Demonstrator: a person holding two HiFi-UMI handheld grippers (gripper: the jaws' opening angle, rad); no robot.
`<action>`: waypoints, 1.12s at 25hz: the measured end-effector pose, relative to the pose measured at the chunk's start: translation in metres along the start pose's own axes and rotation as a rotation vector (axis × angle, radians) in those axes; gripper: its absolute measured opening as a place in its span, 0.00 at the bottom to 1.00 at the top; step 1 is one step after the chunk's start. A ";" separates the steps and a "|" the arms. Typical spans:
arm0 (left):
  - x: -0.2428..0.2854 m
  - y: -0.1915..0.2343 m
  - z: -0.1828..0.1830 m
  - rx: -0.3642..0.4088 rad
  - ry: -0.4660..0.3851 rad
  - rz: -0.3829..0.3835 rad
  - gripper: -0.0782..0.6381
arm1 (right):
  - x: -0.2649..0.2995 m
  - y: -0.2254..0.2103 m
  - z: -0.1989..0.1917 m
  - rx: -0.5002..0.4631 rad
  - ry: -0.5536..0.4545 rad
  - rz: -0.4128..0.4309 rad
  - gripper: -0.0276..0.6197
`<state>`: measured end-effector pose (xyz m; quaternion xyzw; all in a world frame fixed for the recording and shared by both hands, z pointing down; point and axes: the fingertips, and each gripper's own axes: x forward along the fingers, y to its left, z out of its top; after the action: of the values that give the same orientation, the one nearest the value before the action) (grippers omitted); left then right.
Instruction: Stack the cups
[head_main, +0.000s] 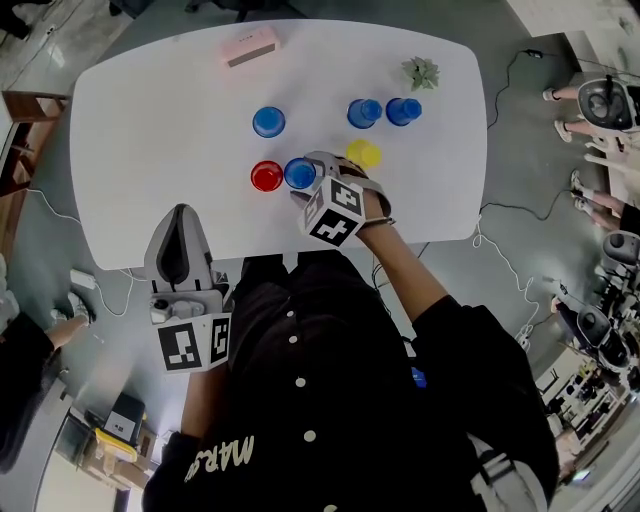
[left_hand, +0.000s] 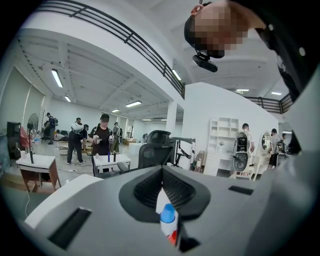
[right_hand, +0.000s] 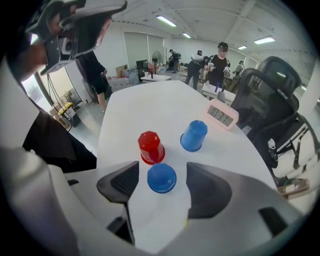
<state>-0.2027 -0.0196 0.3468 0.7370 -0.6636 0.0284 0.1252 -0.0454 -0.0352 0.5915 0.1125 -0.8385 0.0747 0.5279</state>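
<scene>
Blue cup (right_hand: 161, 178), lower centre, is sitting between right gripper's (right_hand: 163, 181) spread jaws, risking bumping the adjacent red cup (right_hand: 150, 147); left gripper (left_hand: 162, 172) is hanging clenched.

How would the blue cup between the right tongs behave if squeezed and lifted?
The blue cup looks like thin plastic, so it is probably light and slightly flexible under the right tongs. It stands upside down on its wide rim, so a nudge likely slides rather than tips it. Its smooth tapered wall may slip.

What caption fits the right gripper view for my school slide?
Right gripper, jaws apart around the nearest upside-down blue cup, red cup just behind it on the white table.
</scene>
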 end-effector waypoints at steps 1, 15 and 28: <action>0.000 0.000 0.002 0.000 -0.004 -0.001 0.12 | -0.005 -0.004 0.006 0.014 -0.021 -0.004 0.51; -0.001 0.009 0.003 -0.012 -0.004 0.013 0.12 | 0.008 -0.077 0.083 0.113 -0.193 -0.114 0.50; -0.008 0.025 -0.003 -0.014 0.020 0.042 0.12 | 0.067 -0.094 0.080 0.154 -0.088 -0.049 0.49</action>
<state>-0.2282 -0.0138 0.3521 0.7218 -0.6777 0.0335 0.1365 -0.1175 -0.1528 0.6181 0.1764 -0.8496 0.1208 0.4822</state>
